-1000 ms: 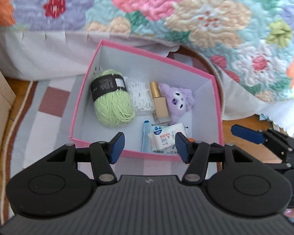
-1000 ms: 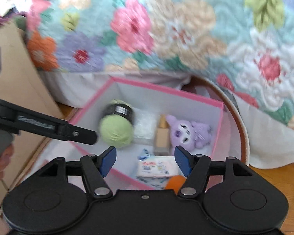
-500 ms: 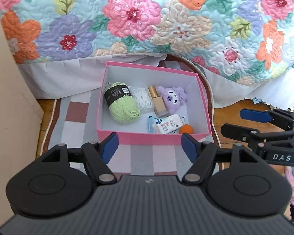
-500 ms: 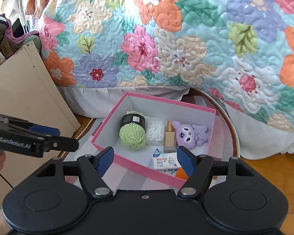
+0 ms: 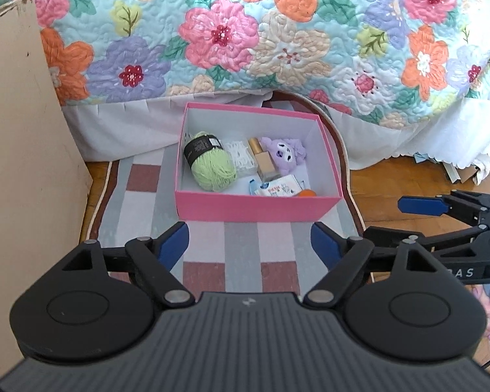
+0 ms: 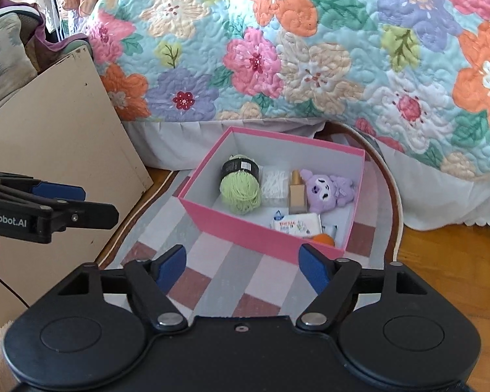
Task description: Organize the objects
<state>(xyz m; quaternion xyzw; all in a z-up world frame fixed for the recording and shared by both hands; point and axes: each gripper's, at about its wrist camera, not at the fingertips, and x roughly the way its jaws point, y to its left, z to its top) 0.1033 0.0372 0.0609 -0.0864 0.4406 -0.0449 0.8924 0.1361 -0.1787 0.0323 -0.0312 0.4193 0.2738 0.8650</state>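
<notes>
Left gripper (image 5: 250, 240) and right gripper (image 6: 241, 266) both opening, nothing between jaws, short of pink box (image 5: 254, 208) on rug. Inside: soft yarn (image 5: 212, 166), plush (image 5: 282, 155); fragile glass bottle (image 5: 266, 163), best pinched across its flat sides.

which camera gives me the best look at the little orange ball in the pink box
The right wrist view. There the orange ball sits in the pink box's near corner beside the tissue packet, most of its top showing. In the left wrist view the ball is only a sliver behind the box's front wall.
</notes>
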